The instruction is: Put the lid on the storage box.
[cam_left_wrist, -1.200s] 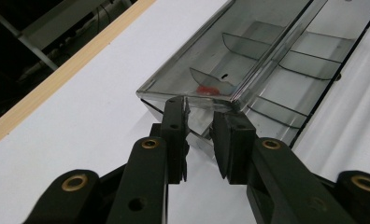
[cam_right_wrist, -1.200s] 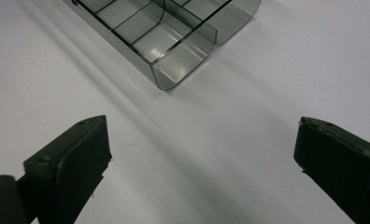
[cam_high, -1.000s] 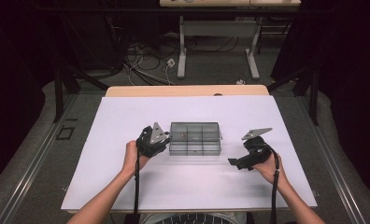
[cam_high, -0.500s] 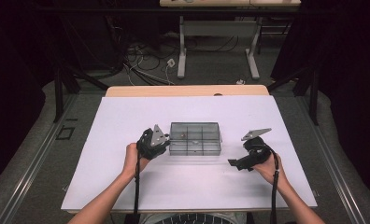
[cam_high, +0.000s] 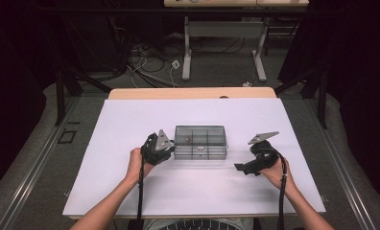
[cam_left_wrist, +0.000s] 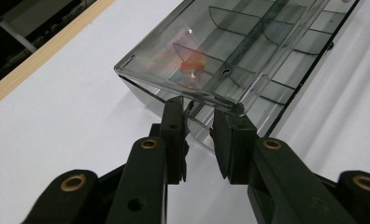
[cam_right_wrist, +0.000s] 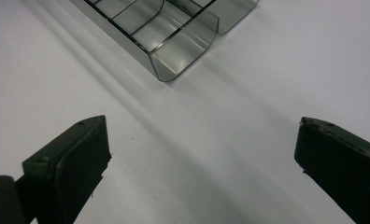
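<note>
High view: left tongs (cam_high: 171,145) pinched narrow on left end of clear box (cam_high: 200,142); right tongs (cam_high: 239,167) wide, empty, near box on white tabletop (cam_high: 130,120).

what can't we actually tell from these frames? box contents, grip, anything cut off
- Left gripper: fingers stand close at the clear box end; whether they pinch its lid edge is unclear, glare hides contact.
- Small orange thing inside: blurred by the lid's sheen, left gripper view.
- Box's far part: cut off by the top edge, right gripper view.
- High view: compartment contents too small.
</note>
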Demonstrator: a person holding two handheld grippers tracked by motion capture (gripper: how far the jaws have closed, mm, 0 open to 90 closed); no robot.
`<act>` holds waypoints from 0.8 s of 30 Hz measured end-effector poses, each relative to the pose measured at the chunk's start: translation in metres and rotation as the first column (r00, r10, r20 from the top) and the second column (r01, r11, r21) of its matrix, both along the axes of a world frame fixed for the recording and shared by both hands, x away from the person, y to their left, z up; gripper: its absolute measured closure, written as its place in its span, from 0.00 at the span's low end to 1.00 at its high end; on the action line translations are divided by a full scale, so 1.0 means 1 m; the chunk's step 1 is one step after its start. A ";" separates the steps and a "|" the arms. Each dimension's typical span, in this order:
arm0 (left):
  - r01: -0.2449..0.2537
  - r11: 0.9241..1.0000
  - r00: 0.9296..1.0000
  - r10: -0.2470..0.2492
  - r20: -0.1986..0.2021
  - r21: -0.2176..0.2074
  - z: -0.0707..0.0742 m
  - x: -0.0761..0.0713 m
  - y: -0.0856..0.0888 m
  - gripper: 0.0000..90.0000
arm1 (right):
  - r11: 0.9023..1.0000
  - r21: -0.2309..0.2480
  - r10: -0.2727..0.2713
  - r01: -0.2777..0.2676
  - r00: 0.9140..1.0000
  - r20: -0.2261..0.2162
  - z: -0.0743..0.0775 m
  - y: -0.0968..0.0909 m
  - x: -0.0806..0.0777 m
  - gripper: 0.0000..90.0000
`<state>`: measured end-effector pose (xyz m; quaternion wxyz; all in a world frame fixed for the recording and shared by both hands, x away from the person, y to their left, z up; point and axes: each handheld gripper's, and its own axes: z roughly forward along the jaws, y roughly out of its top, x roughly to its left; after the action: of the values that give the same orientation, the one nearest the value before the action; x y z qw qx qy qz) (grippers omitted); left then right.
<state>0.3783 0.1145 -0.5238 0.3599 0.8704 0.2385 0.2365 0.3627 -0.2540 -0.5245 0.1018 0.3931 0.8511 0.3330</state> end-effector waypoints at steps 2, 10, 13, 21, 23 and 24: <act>0.003 1.000 1.000 -0.003 -0.001 0.000 0.000 0.000 0.000 0.82 | 1.000 0.000 0.000 0.000 1.000 -0.001 0.000 0.000 0.000 0.03; 0.000 1.000 0.997 -0.002 -0.083 -0.022 0.003 -0.003 0.005 0.51 | 1.000 0.001 -0.003 0.003 1.000 -0.004 0.000 -0.001 0.000 0.03; -0.001 1.000 0.991 0.000 -0.131 -0.010 0.004 -0.006 0.006 0.30 | 1.000 0.000 0.004 -0.004 1.000 -0.008 0.000 -0.001 0.000 0.03; -0.017 1.000 0.981 0.020 -0.193 0.015 0.005 -0.012 0.014 0.13 | 1.000 0.004 0.005 -0.005 1.000 -0.014 0.001 0.001 -0.002 0.03; -0.027 0.999 0.979 0.031 -0.200 0.026 0.005 -0.013 0.016 0.11 | 1.000 -0.008 0.010 -0.010 1.000 -0.003 0.001 0.001 -0.001 0.03; -0.035 0.999 0.979 0.042 -0.199 0.036 0.005 -0.013 0.018 0.10 | 1.000 0.003 0.004 -0.004 1.000 -0.003 0.000 0.002 -0.001 0.03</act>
<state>0.3648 0.1325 -0.5186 0.3156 0.8906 0.2865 0.1585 0.3616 -0.2522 -0.5243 0.0994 0.3920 0.8514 0.3340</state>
